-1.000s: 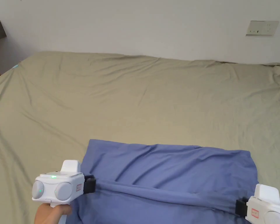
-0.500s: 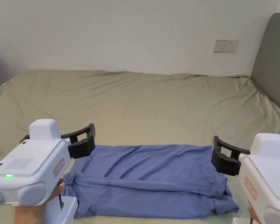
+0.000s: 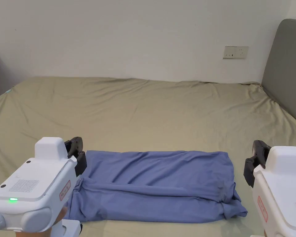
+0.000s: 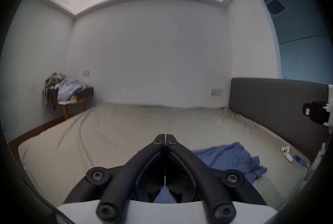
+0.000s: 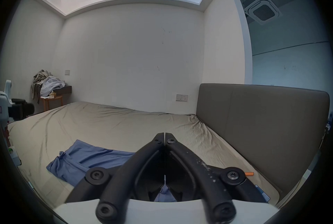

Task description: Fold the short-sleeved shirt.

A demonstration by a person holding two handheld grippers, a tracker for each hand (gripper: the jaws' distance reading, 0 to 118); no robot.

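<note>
The blue short-sleeved shirt (image 3: 156, 185) lies on the bed (image 3: 150, 117) folded into a long strip, with a ridge of cloth running along its length. My left gripper (image 3: 76, 154) hovers just off the shirt's left end. In the left gripper view, my left gripper (image 4: 165, 140) has its jaw tips pressed together with nothing between them, and the shirt (image 4: 228, 157) lies to the right. My right gripper (image 3: 254, 163) hangs off the shirt's right end. In the right gripper view, my right gripper (image 5: 164, 134) is likewise shut and empty, with the shirt (image 5: 86, 157) to the left.
A grey headboard (image 3: 286, 68) stands at the bed's right side and a wall socket (image 3: 236, 52) sits on the wall behind. A heap of clothes (image 4: 59, 87) rests on a stool in the far left corner. Small items (image 4: 286, 153) lie by the headboard.
Both grippers have let go of the shirt's fold, risen off it and drawn out past its two ends. The shirt now lies flat. The head camera has pulled back.
</note>
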